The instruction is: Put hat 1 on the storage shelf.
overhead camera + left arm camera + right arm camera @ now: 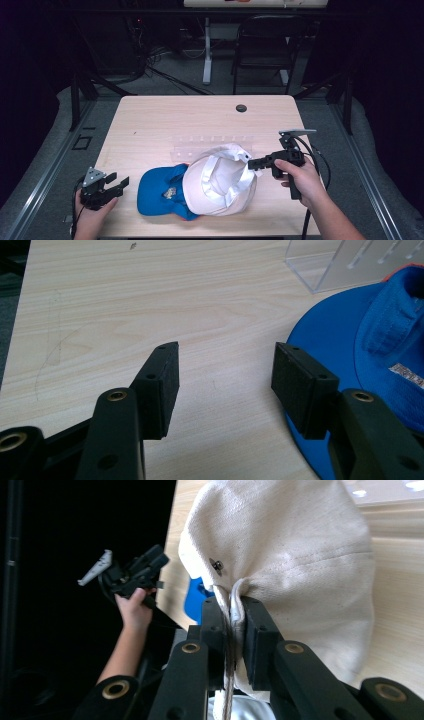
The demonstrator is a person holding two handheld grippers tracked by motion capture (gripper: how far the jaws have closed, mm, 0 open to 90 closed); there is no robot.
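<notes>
Nearest in the high view, my two forearms come in over the near edge of the surface (150, 115). My left gripper (114, 185) rests at the near left corner, jaws apart and holding nothing, just left of the blue cap (159, 192). My right gripper (254, 163) reaches in level from the right, clamped on the edge of the white cap (220, 181), which lies partly over the blue one; I judge I'm gripping the edge so as to lift it clear. A clear plastic rack (200, 146) lies just beyond.

From the left gripper view, bare wood shows between my open pads, the blue cap (345, 335) beside the right one.

From the right gripper view, my jaws pinch the white cap's (295, 545) seamed edge tight, its crown bulging past them.
</notes>
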